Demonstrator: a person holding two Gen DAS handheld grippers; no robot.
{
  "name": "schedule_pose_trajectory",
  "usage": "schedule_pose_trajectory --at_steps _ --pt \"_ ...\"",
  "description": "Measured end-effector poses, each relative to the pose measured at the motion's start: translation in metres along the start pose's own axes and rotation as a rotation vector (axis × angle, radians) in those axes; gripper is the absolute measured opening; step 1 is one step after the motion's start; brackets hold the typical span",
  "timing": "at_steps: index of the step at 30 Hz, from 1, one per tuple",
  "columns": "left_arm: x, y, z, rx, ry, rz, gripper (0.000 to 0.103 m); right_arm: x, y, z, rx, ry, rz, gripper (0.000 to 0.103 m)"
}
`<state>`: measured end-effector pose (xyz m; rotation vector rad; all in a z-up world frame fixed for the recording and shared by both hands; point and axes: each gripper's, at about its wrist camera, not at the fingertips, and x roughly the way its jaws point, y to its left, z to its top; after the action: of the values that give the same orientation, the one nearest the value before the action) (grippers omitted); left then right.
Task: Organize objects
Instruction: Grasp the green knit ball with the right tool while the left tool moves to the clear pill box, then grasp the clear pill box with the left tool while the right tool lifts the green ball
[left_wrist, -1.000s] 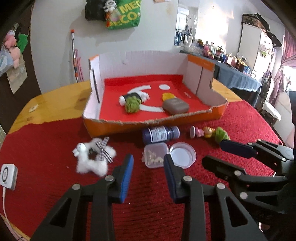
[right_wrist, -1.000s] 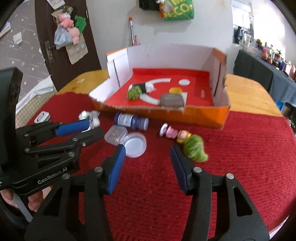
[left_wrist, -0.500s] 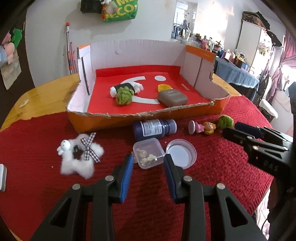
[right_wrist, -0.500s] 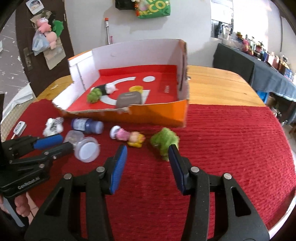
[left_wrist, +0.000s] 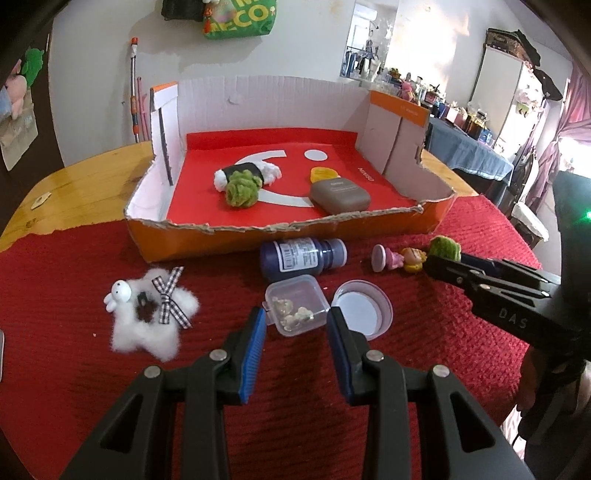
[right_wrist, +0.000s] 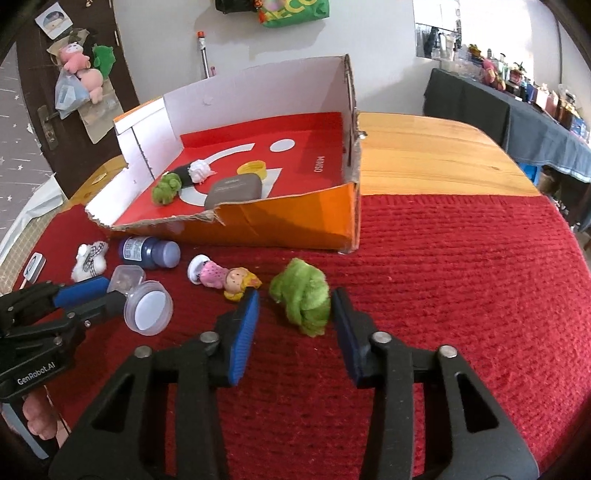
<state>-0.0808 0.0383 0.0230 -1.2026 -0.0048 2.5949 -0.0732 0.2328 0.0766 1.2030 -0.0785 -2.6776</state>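
- Right gripper (right_wrist: 295, 300): jaws just closing in, blue ribbed pads flanking the fuzzy green yarn ball (right_wrist: 301, 297), a sliver of gap left on each side, no squeeze visible.
- Left gripper (left_wrist: 296, 315): unclenched and empty, tips just short of the small clear square plastic box (left_wrist: 295, 301) at 12 o'clock.
- At 1 o'clock of the left gripper, touching that box: shallow round clear plastic lid (left_wrist: 364, 312).
- At 10 o'clock of the right gripper, just beside its left pad: glossy pink-and-yellow doll figurine (right_wrist: 225, 278) lying on its side.
- Farther toward 12 of the left gripper: dark blue labelled bottle (left_wrist: 303, 254) lying near the torn front edge of the orange cardboard tray (left_wrist: 258, 230).
- At 9 o'clock: fluffy white plush toy (left_wrist: 147, 317) with checked ribbon.
- Open ribbed red knitted cloth (right_wrist: 461, 277) from 1 to 4 o'clock of the right gripper; bare wooden table (right_wrist: 424, 147) beyond.
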Motion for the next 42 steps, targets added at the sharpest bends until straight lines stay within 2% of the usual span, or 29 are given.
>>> schedule_pose_trajectory --at_steps 9,15,20,22,26,36,42 --pt "0.005 -0.008 0.008 0.013 0.008 -0.037 0.036 -0.003 0.002 -0.003 0.000 0.007 0.020 0.025" --pt "0.013 -0.012 0.009 0.011 0.014 -0.017 0.040 -0.001 0.002 -0.003 0.000 0.009 0.023 0.025" --pt "0.020 -0.020 0.007 0.028 0.016 0.009 0.041 -0.001 0.002 -0.002 0.000 0.006 0.024 0.025" --pt "0.020 -0.016 0.007 0.008 0.015 -0.002 0.039 0.000 0.002 -0.002 0.002 0.006 0.026 0.025" --pt "0.016 -0.009 0.006 -0.013 0.014 -0.019 0.037 -0.004 0.005 -0.003 -0.006 0.000 0.030 0.020" --pt "-0.003 -0.004 0.002 -0.027 -0.013 -0.022 0.037 -0.024 0.035 -0.006 -0.055 -0.035 0.105 0.020" --pt "-0.026 0.000 0.008 -0.027 -0.066 -0.009 0.037 -0.043 0.053 -0.003 -0.078 -0.075 0.161 0.020"
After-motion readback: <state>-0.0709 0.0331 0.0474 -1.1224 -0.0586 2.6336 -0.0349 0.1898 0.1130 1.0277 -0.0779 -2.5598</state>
